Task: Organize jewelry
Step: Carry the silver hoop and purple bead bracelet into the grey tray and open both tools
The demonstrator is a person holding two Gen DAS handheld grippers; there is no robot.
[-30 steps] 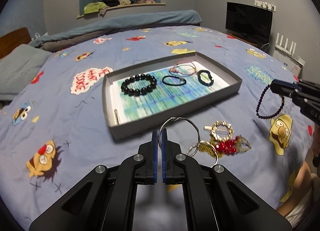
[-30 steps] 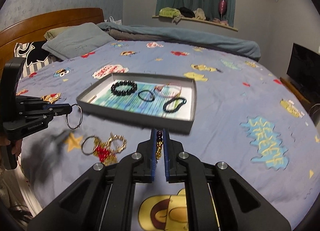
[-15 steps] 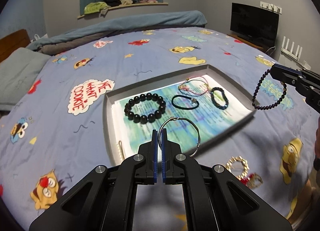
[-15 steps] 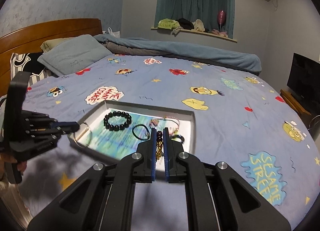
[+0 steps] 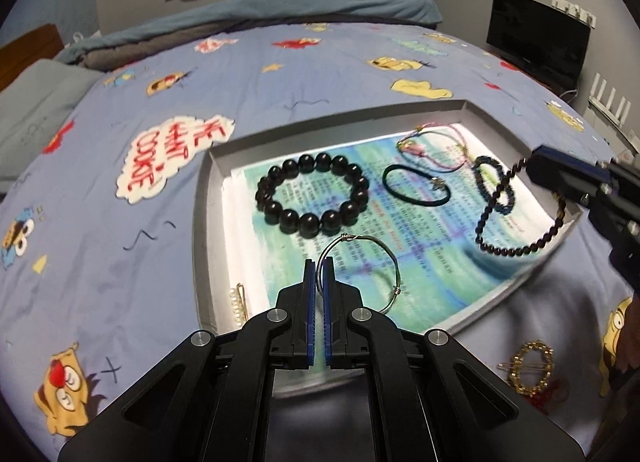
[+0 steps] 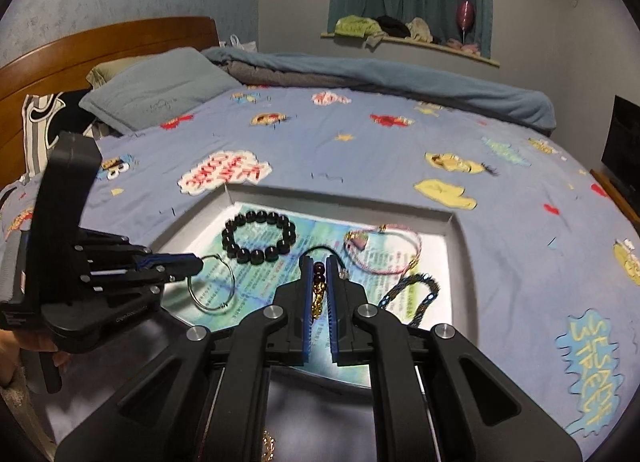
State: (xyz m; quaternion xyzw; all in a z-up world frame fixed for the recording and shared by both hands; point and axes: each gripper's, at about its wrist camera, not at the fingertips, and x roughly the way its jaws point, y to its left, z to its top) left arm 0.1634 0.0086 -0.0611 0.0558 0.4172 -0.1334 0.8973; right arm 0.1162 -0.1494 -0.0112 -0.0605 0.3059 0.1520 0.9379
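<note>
A grey tray lies on the bed. In it are a big black bead bracelet, a black cord loop, a pink string bracelet, a blue-black braided bracelet and a pearl hair clip. My left gripper is shut on a thin silver bangle above the tray's near side. My right gripper is shut on a dark purple bead bracelet that hangs over the tray's right end. The tray and bangle also show in the right wrist view.
A gold ring-shaped clip and red beads lie on the blue cartoon bedsheet, right of the tray's near corner. Pillows and a wooden headboard are at the left. A TV stands beyond the bed.
Both grippers have moved forward over the tray with their bracelets. The tray now looks larger and closer, and the purple bracelet hangs over its right end.
</note>
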